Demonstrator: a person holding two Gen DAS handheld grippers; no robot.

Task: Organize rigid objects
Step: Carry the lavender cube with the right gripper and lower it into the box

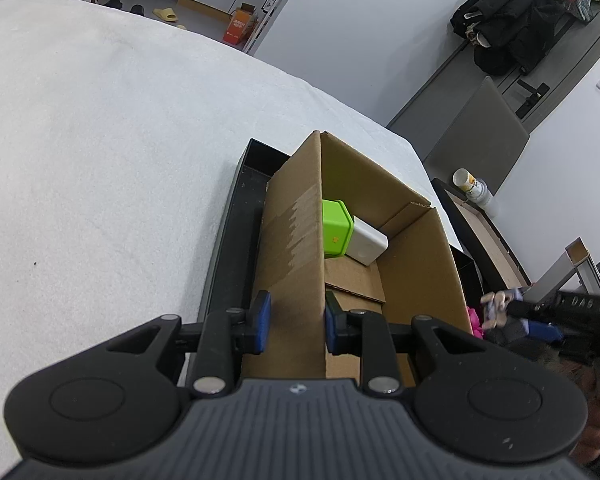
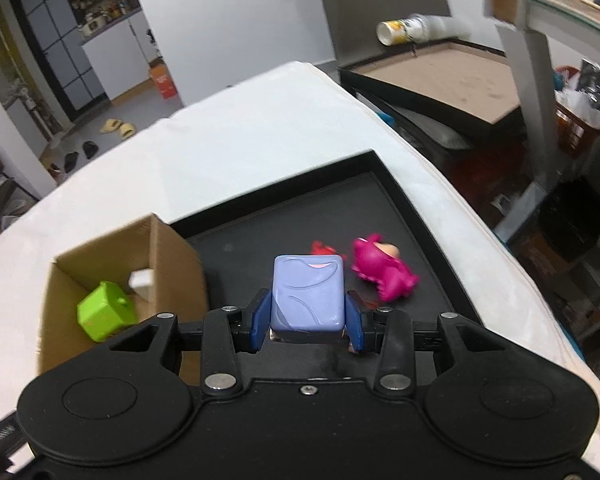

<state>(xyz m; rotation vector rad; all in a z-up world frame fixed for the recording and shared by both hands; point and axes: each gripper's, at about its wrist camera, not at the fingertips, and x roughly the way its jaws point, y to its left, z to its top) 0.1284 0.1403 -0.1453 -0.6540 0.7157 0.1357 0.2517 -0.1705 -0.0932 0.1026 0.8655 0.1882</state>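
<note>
— Looking at the right gripper (image 2: 307, 322): what is in it?

— A lavender toy block (image 2: 309, 295), glossy, with rounded corners, curved grooves on its upper face and a small pink mark near its far edge. The blue pads (image 2: 260, 320) are clamped on its two sides.

— Which way does it run?

— Its longer side points forward, away from the camera, over the black tray (image 2: 404, 208). A magenta toy (image 2: 380, 270) and a small red piece (image 2: 322, 247) lie on the tray just beyond it.

— And the left gripper (image 1: 296, 322)?

— Its jaws straddle the near wall of the cardboard box (image 1: 300, 240), one pad outside, one inside; whether they pinch it I cannot tell.

— Inside the box?

— A lime-green cube (image 1: 337, 234) touching a white block (image 1: 367, 245), both against the far corner.
</note>
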